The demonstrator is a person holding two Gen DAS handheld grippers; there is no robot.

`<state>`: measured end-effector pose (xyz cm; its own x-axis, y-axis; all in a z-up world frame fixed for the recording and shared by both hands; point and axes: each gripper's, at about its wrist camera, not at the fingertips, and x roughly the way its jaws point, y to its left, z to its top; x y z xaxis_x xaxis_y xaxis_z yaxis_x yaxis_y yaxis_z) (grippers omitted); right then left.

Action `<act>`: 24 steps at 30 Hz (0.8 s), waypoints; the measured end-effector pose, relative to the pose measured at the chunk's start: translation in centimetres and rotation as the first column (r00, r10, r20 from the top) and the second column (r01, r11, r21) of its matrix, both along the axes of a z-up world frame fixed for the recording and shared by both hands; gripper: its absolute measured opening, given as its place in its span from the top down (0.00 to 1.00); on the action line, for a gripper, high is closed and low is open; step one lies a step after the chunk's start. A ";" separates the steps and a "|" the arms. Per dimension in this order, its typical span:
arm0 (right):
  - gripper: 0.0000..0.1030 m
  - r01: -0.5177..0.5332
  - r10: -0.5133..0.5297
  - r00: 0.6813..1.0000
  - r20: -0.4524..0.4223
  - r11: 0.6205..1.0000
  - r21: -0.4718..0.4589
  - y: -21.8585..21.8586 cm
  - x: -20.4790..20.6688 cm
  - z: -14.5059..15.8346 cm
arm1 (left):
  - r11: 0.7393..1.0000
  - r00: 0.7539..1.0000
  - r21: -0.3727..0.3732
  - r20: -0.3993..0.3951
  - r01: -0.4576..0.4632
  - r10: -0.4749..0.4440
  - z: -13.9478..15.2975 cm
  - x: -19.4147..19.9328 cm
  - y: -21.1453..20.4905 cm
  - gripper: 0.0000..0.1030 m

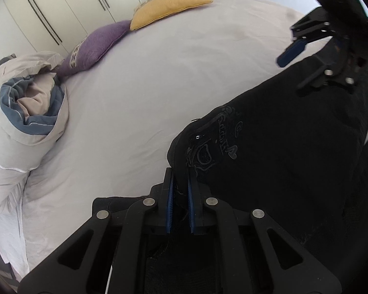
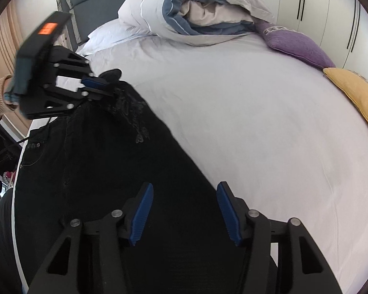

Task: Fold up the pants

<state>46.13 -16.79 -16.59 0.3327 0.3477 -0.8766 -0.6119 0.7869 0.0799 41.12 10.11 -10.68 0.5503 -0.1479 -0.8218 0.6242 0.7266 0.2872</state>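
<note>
Black pants (image 1: 282, 152) with an embroidered pocket lie on the white bed sheet (image 1: 139, 93). My left gripper (image 1: 181, 183) is shut on the waist corner of the pants; it also shows in the right wrist view (image 2: 103, 87), pinching the same corner. My right gripper (image 2: 184, 210) is open, its blue pads (image 2: 142, 213) spread above the pants (image 2: 105, 166) and holding nothing. In the left wrist view the right gripper (image 1: 304, 56) hovers open over the far part of the pants.
A rolled duvet (image 2: 198, 17) lies at the head of the bed. A purple cushion (image 2: 296, 46) and a yellow cushion (image 2: 355, 93) lie along the far side. White wardrobe doors (image 1: 49, 9) stand beyond. The bed's near edge (image 2: 14, 196) runs beside the pants.
</note>
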 end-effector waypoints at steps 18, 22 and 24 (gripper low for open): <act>0.96 -0.075 0.076 0.997 0.015 0.995 -0.060 3.9 -0.8 0.3 | 0.998 1.000 -0.056 0.010 -0.029 0.029 0.0 -3.8 1.5 0.92; 0.96 -0.096 0.098 0.995 0.030 0.993 -0.065 5.4 -2.1 0.7 | 0.997 0.999 -0.063 0.016 -0.033 0.034 0.7 -4.8 2.0 0.92; 0.96 -0.119 0.121 0.992 0.027 0.990 -0.082 6.2 -3.5 0.6 | 0.997 0.999 -0.063 0.020 -0.036 0.037 0.9 -5.7 2.4 0.92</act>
<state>42.67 -10.58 -15.98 0.3207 0.3157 -0.8930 -0.7034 0.7108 -0.0013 35.42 12.53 -9.75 0.5734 -0.1781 -0.7997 0.5910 0.7659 0.2531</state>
